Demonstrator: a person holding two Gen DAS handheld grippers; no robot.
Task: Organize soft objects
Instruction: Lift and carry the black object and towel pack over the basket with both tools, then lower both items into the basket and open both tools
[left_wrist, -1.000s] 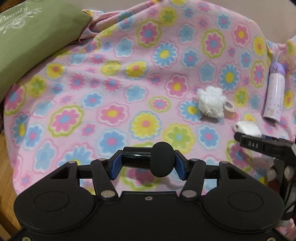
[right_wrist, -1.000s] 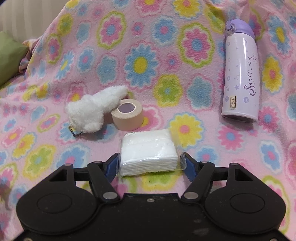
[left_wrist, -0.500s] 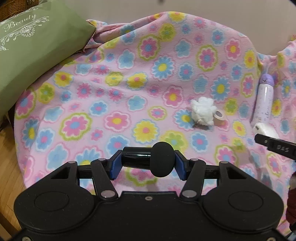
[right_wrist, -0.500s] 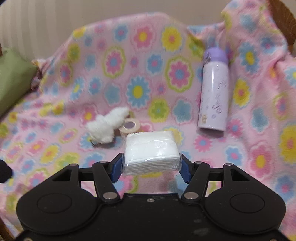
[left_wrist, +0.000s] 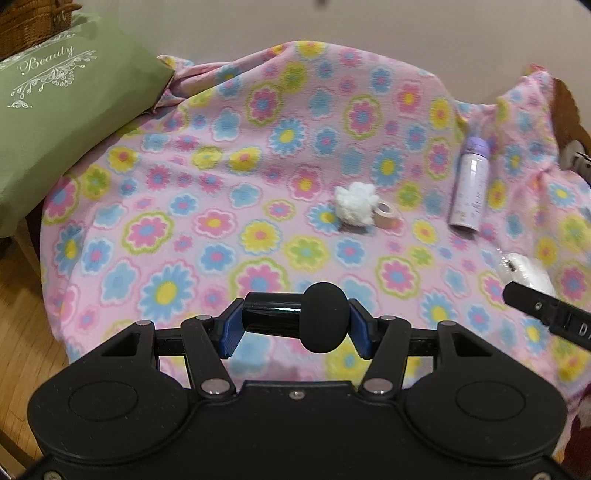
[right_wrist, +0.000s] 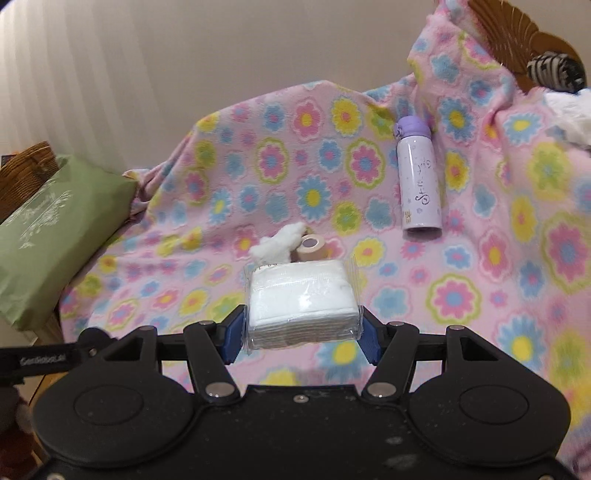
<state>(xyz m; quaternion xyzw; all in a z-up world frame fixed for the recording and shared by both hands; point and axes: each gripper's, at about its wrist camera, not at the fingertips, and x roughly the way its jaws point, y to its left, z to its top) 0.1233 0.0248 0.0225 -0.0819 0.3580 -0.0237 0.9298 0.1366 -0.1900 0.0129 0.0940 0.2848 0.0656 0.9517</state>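
Note:
My right gripper (right_wrist: 301, 332) is shut on a white tissue pack (right_wrist: 303, 301) in clear wrap and holds it above the flowered pink blanket (right_wrist: 258, 177). My left gripper (left_wrist: 293, 326) is shut on a black microphone (left_wrist: 321, 321) with a round foam head, held crosswise above the blanket (left_wrist: 184, 221). A white fluffy plush (left_wrist: 354, 207) lies mid-blanket beside a beige tape roll (left_wrist: 386, 216); both also show in the right wrist view, plush (right_wrist: 280, 242) and tape (right_wrist: 312, 248). The right gripper with the tissue pack (left_wrist: 528, 275) shows at the left view's right edge.
A lilac flask (left_wrist: 471, 184) lies on the blanket at right, also in the right wrist view (right_wrist: 419, 181). A green cushion (left_wrist: 55, 122) sits at left against a wicker basket (left_wrist: 33, 22). Wood floor (left_wrist: 22, 317) lies lower left. Striped and white fabrics (right_wrist: 554, 70) lie at top right.
Both grippers have pulled back and up from the blanket. The right one lifted the tissue pack off the blanket. The left one still holds the microphone.

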